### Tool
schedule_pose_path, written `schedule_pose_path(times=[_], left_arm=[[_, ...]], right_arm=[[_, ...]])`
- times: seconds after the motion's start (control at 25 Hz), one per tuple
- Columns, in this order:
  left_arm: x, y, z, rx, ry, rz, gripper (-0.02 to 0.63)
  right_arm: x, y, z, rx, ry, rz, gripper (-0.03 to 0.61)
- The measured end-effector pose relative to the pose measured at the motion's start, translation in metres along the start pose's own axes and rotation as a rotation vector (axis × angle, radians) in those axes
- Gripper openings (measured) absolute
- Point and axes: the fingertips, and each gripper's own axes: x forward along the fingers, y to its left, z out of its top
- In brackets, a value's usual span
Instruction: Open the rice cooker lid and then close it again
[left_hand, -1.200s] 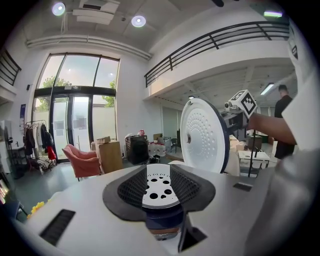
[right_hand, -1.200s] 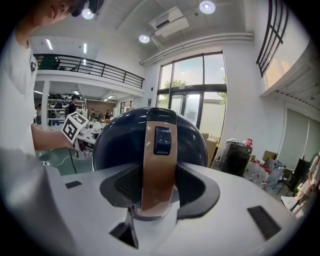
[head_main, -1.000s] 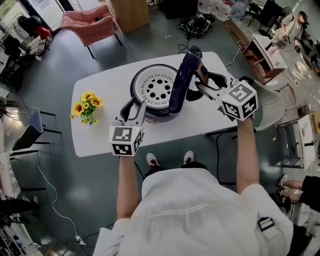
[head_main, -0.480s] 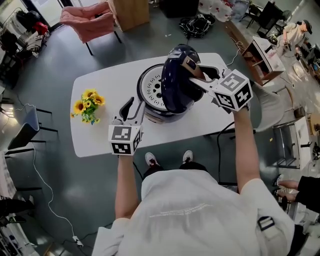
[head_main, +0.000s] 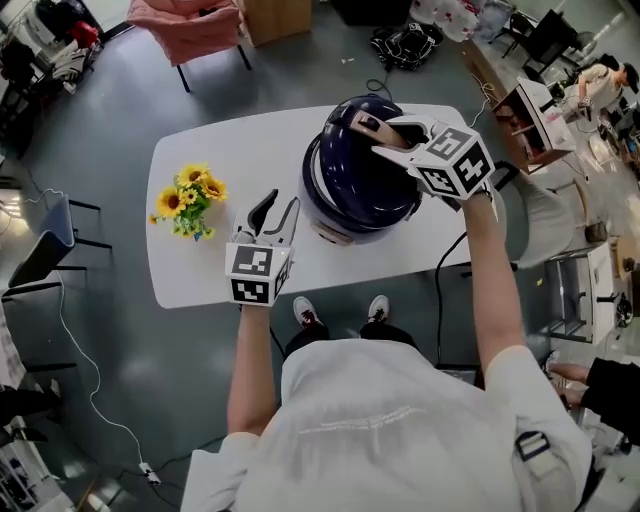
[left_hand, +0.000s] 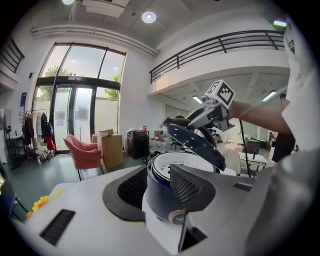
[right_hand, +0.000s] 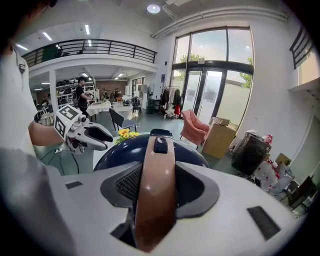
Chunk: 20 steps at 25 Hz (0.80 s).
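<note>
With the right claw (head_main: 385, 135) clamped on the brown handle (right_hand: 156, 190) of the lid (head_main: 365, 175), which tilts just above the rice cooker (left_hand: 160, 200) on the desk (head_main: 230, 160), and the left claw (head_main: 272, 212) open nearby, the unbraced cooker may skid or the lid may slam.

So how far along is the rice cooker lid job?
Opening is done: the cooker lid stood upright a second ago. In hand: the right gripper, shut on the lid handle, has swung it nearly down; the left gripper view shows a gap over the cooker body. Left: press it shut.
</note>
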Motion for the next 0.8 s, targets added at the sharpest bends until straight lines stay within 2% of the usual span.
schedule_pose_path(times=[0.52, 0.8], left_arm=[[0.008, 0.038, -0.023, -0.048, 0.039, -0.081, 0.158], [0.015, 0.053, -0.039, -0.103, 0.05, -0.092, 0.158]], right_arm=[[0.087, 0.011, -0.024, -0.005, 0.22, 0.015, 0.207], [0.098, 0.012, -0.031, 0.004, 0.252, 0.02, 0.207]])
